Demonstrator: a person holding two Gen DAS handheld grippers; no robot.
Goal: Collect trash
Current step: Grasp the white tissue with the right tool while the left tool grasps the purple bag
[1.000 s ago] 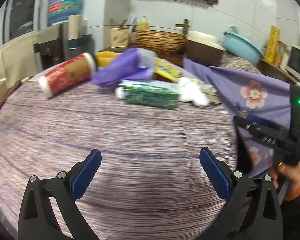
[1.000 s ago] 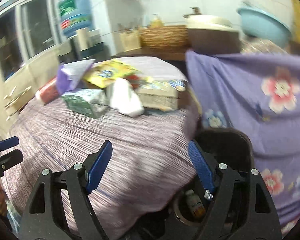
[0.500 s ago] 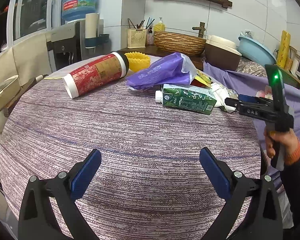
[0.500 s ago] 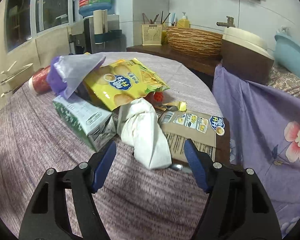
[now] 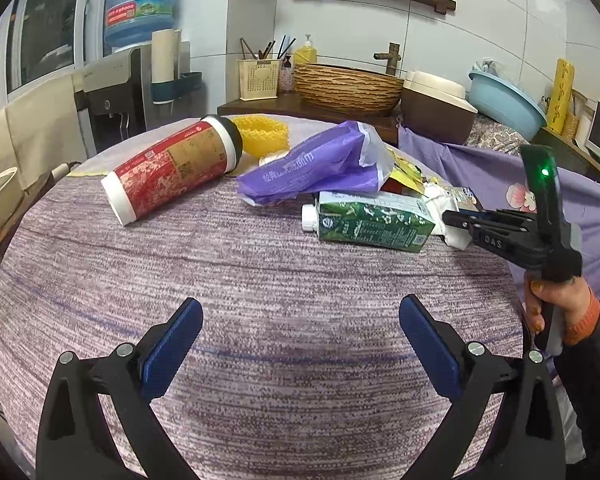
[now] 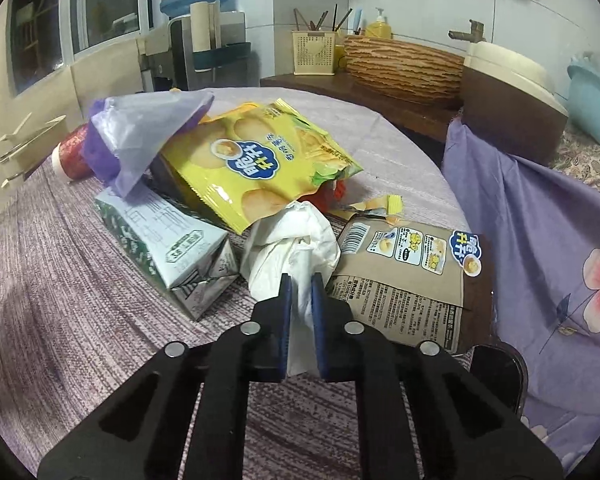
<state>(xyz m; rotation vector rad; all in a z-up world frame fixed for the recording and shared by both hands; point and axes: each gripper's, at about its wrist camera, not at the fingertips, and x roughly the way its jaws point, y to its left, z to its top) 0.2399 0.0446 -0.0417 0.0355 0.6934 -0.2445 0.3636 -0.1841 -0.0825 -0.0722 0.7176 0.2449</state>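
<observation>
Right tongs (image 6: pixel 300 292) are closing on the white tissue (image 6: pixel 296 240), and the blue pads already pinch its near end. A second ago these tongs were wide and far back from the pile; now they are right at it with the tissue between them. That likely means the first bit of trash is caught and can soon be lifted away.

Left tongs (image 5: pixel 300 340) are spread wide with nothing in them, above bare cloth on the round surface (image 5: pixel 260 280), well apart from the trash.

Now the trash, big to small. A red can (image 5: pixel 172 168) lies on its side at the far left. A purple bag (image 5: pixel 316 164) is slumped beside it. A yellow chip bag (image 6: pixel 260 164) leans under the purple one. A green carton (image 6: pixel 168 248) lies just left of the tissue, touching it. A brown packet (image 6: pixel 404 276) lies flat just right of the tongs. A small yellow scrap (image 6: pixel 384 204) sits behind the tissue; I cannot tell if it touches.
</observation>
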